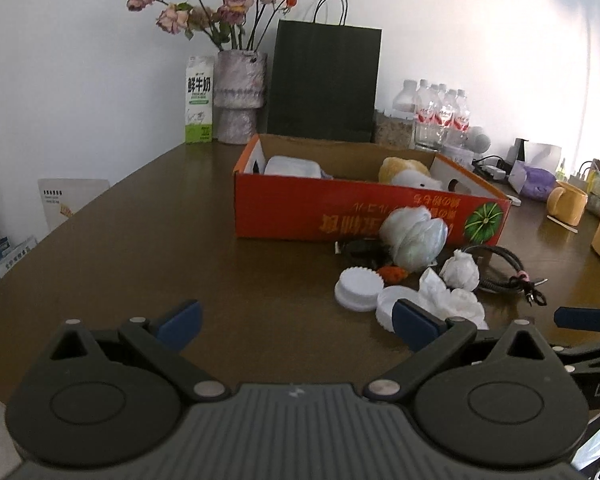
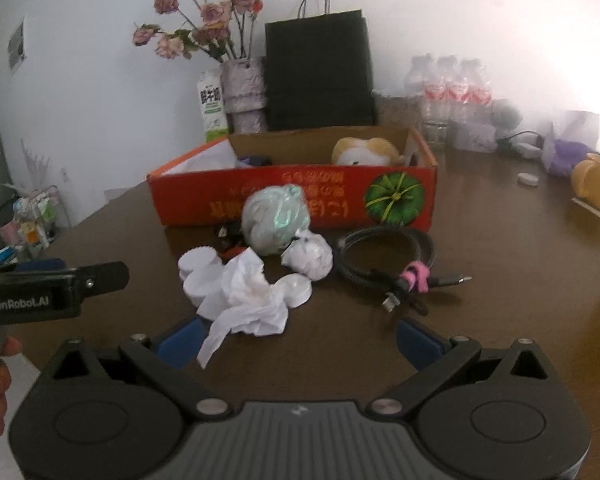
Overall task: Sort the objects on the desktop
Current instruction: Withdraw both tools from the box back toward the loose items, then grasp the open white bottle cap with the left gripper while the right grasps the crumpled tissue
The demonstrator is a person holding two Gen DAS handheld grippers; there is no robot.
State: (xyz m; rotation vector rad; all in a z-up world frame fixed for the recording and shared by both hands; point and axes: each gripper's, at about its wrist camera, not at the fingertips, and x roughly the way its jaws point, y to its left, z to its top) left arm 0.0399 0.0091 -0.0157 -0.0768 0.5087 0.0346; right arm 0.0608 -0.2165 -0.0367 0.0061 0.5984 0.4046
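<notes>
both grippers wide and empty — left gripper (image 1: pixel 296 322), right gripper (image 2: pixel 298 338), crumpled tissue (image 2: pixel 248 300), coiled braided cable (image 2: pixel 388 256), orange cardboard box (image 2: pixel 292 196)

We see the dried flowers (image 1: pixel 220 0) cut off at the top edge, a small black thing (image 1: pixel 358 249) half hidden behind the plastic-bag ball (image 1: pixel 414 236), box lettering (image 2: pixel 284 196) too blurred to read, water bottles (image 2: pixel 452 92) washed out by glare, the box contents partly hidden by the red box (image 1: pixel 340 216) wall
</notes>
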